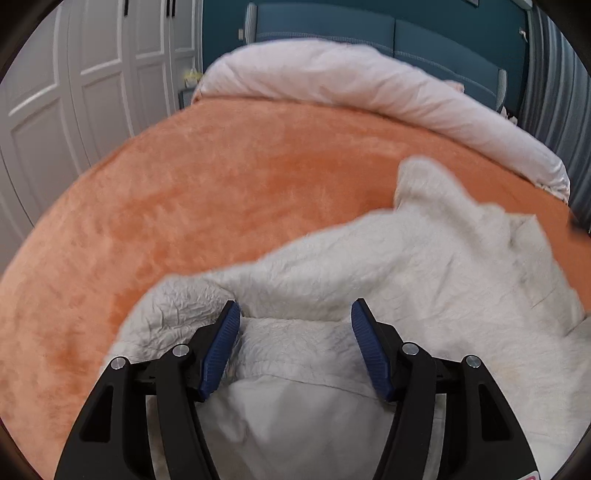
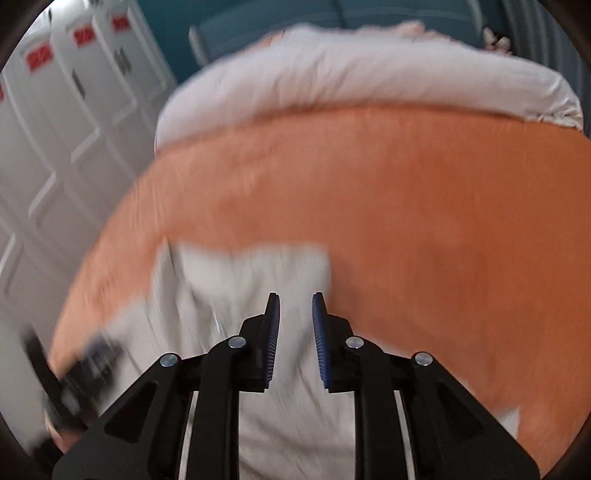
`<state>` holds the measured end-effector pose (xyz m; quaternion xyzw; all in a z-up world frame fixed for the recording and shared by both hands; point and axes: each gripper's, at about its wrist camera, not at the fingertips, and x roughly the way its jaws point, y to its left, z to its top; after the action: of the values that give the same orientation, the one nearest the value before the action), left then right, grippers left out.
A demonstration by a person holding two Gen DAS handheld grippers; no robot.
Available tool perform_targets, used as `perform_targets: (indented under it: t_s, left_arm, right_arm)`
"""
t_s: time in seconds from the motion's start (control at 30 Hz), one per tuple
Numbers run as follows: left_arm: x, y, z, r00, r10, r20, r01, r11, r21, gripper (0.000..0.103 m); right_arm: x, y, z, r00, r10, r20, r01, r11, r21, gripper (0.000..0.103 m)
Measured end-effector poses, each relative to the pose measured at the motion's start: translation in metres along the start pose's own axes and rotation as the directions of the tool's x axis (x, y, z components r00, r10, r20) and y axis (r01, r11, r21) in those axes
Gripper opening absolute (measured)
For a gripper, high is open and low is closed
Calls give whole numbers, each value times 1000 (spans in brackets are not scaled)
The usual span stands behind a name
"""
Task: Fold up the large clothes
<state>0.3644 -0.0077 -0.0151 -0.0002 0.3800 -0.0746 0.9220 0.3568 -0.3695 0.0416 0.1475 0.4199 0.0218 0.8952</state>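
A large off-white crinkled garment [image 1: 406, 266] lies crumpled on the orange bedspread [image 1: 221, 184], bunched toward the near right. My left gripper [image 1: 295, 314] is open wide just above a fold of the garment, with the cloth between its blue pads [image 1: 221, 350] but not pinched. In the blurred right wrist view the same garment [image 2: 251, 280] lies under my right gripper [image 2: 295, 306], whose jaws stand a narrow gap apart over the cloth, gripping nothing. The other gripper [image 2: 85, 369] shows as a dark blur at the lower left.
A rolled pale pink duvet [image 1: 351, 81] lies across the head of the bed before a teal headboard [image 1: 369, 29]. White wardrobe doors [image 1: 74, 81] stand on the left. The orange bedspread [image 2: 406, 184] stretches far and left of the garment.
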Motion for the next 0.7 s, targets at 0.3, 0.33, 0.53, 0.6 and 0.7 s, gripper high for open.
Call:
perform_targets:
  t_s: [0.3, 0.33, 0.53, 0.6, 0.7]
  left_arm:
    - [20, -100, 61, 991, -106, -78, 114, 987, 109, 63]
    - [30, -108, 60, 993, -82, -86, 92, 988, 122, 63]
    - [72, -108, 41, 989, -26, -145, 38, 996, 80, 69]
    - [73, -106, 40, 990, -31, -135, 41, 996, 75, 70]
    - [71, -102, 38, 992, -44, -121, 53, 996, 74, 70]
  right_arm:
    - [60, 24, -2, 996, -6, -89, 3, 1000, -27, 18]
    - [65, 26, 1, 996, -8, -86, 5, 1000, -29, 17]
    - [93, 18, 1, 997, 31, -75, -30, 999, 19, 16]
    - [85, 7, 2, 997, 62, -45, -58, 995, 81, 15]
    - [46, -8, -11, 995, 80, 61, -90, 979, 181, 18]
